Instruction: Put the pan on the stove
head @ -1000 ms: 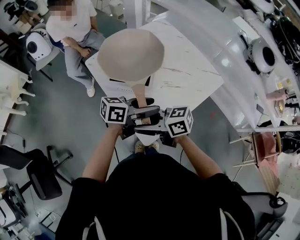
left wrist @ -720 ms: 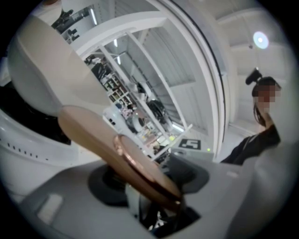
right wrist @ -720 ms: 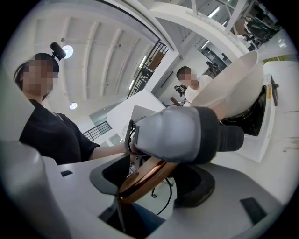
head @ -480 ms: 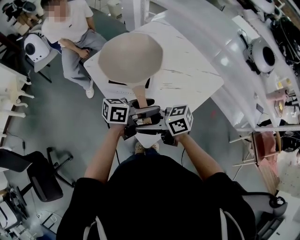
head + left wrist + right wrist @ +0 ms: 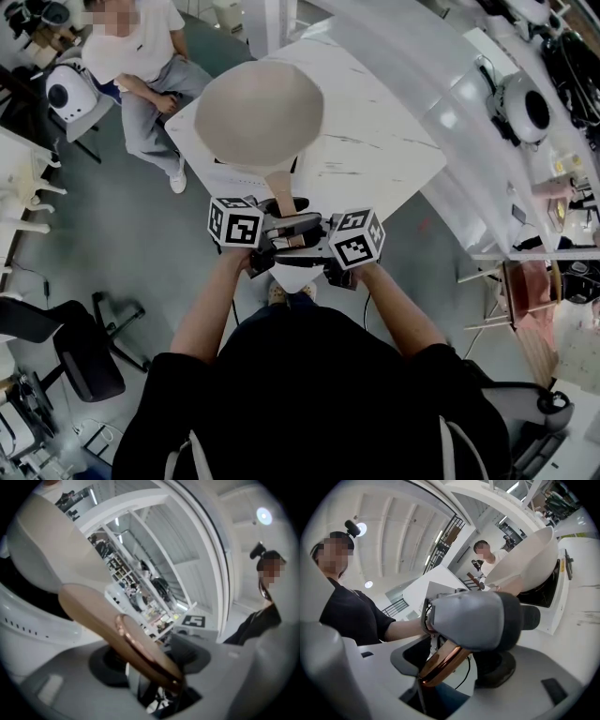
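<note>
Head view looks down on a white, faintly veined table (image 5: pixel 384 141). A person in a white top (image 5: pixel 141 56) sits beyond its far corner. Over the near corner is the broad beige pan (image 5: pixel 260 112), its bowl above the stove (image 5: pixel 546 590), a white unit with a black top. Whether the pan's base touches that top cannot be told. The pan's handle (image 5: pixel 278 178) runs back toward the wearer, where the two grippers meet from either side.

In the left gripper view, the left gripper (image 5: pixel 150 660) has the handle slanting down between its jaws from the bowl at upper left. The pads hug its edges in a wide clasp, and the jaws have just been opening a little.

In the right gripper view, the right gripper (image 5: pixel 454 663) grasps the coppery tip of the handle. The tip lies against its near pad, with the left gripper's grey jaw lying over the handle just ahead and the bowl at upper right.

Each gripper's marker cube (image 5: pixel 234 222) bears square black-and-white patterns. A small white card (image 5: pixel 193 620) on a far shelf shows a black mark like a numeral, too blurred to read.
</note>
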`<state>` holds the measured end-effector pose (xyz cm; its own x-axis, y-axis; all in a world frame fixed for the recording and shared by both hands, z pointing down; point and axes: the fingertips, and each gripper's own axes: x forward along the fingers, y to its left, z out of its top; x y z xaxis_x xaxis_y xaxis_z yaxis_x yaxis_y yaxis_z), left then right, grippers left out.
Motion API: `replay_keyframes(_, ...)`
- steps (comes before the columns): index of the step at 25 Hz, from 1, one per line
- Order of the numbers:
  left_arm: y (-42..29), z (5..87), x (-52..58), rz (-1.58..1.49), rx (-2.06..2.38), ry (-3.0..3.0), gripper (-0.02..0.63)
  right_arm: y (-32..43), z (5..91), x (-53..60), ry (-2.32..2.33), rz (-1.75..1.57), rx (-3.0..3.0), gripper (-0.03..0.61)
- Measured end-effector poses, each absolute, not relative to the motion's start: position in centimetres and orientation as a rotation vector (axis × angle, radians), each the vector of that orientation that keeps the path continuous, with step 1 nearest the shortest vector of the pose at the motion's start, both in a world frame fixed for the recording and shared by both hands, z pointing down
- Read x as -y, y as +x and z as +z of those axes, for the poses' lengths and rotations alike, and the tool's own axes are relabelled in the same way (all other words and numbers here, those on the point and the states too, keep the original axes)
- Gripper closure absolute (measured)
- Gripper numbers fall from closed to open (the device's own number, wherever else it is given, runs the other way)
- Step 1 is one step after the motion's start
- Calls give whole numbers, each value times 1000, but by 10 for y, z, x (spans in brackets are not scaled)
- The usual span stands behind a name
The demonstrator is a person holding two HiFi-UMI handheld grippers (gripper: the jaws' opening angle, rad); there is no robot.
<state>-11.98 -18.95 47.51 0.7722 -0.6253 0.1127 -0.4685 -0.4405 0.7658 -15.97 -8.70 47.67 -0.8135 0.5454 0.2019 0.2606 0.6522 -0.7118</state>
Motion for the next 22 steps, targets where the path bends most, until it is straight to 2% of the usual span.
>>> replay_keyframes(4,-122,470,189,-363,787,2074,339,-158,477,91,-585,1034,2489,331)
replay_keyframes(13,-147,473,180,-410,868,2021,295,-136,474,121,-382,1132,2576,331)
replay_keyframes(17,-181,473,164,-446,999,1976,296,-118,471,145,-165,1146,2655,331)
replay_keyframes(19,-201,467,155,-454,1113,1975,334,-109,465,158,-39,1115,2716,333)
replay_keyframes(20,-210,461,151,-456,1183,1980,384,-105,459,164,21,1082,2752,347)
replay_keyframes(22,-226,447,145,-438,1339,2004,468,-100,443,175,135,981,2836,508)
